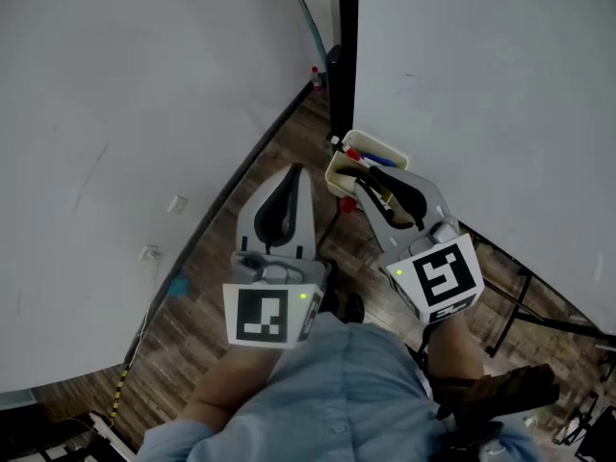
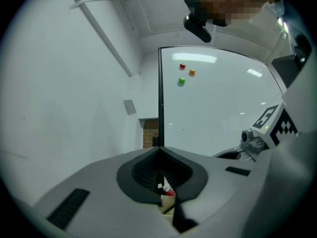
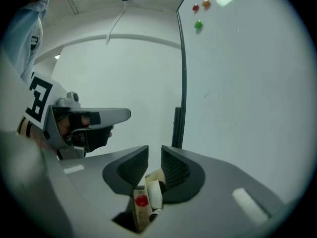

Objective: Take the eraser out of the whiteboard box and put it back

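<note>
Mostly hidden under the right gripper [image 3: 154, 153], the whiteboard box [image 1: 387, 150] shows only a red cap [image 1: 352, 153] and a blue marker [image 1: 377, 160]; the eraser cannot be picked out among its contents. That gripper's jaws stand apart over the box, on nothing. The left gripper [image 2: 159, 150] has its jaws together, empty. A white wall [image 1: 115, 114], the whiteboard [image 1: 481, 85] and a wooden floor [image 1: 192, 325] surround them.

Shot steeply down from the head onto left gripper [image 1: 293, 173], right gripper [image 1: 377, 186] and box [image 1: 382, 143]. Rode close behind each pair of jaws, facing the whiteboard [image 2: 218, 113]; shared box and magnets [image 2: 181, 81].
</note>
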Motion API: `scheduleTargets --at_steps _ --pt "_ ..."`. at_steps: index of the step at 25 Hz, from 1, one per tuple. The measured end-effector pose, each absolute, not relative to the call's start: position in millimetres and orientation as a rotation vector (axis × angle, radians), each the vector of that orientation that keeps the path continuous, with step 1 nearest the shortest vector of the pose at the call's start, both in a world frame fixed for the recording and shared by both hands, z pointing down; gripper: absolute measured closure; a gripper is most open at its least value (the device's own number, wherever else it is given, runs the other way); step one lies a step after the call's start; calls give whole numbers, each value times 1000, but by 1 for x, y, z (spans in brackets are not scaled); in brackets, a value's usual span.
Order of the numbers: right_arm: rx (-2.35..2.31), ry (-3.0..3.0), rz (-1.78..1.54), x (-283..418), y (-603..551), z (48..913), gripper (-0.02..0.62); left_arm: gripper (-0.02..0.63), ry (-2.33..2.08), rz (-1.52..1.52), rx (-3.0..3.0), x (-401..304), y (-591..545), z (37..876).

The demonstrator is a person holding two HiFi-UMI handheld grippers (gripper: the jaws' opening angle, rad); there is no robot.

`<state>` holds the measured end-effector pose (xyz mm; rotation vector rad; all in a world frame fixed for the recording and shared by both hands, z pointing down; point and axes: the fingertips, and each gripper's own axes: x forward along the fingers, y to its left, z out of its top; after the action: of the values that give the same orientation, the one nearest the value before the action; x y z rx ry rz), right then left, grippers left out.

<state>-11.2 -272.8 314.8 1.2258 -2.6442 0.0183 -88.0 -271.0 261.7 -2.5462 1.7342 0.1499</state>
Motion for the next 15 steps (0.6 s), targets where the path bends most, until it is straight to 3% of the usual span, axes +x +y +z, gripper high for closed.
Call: scheduleTargets --at_steps 5,15 --pt "1331 -2708 -90 2 -258 282 589 603 1728 172 -2515 -83 -252 252" --pt "1396 -2751 -181 16 -236 251 594 603 1702 195 -2488 -71 -226 239"
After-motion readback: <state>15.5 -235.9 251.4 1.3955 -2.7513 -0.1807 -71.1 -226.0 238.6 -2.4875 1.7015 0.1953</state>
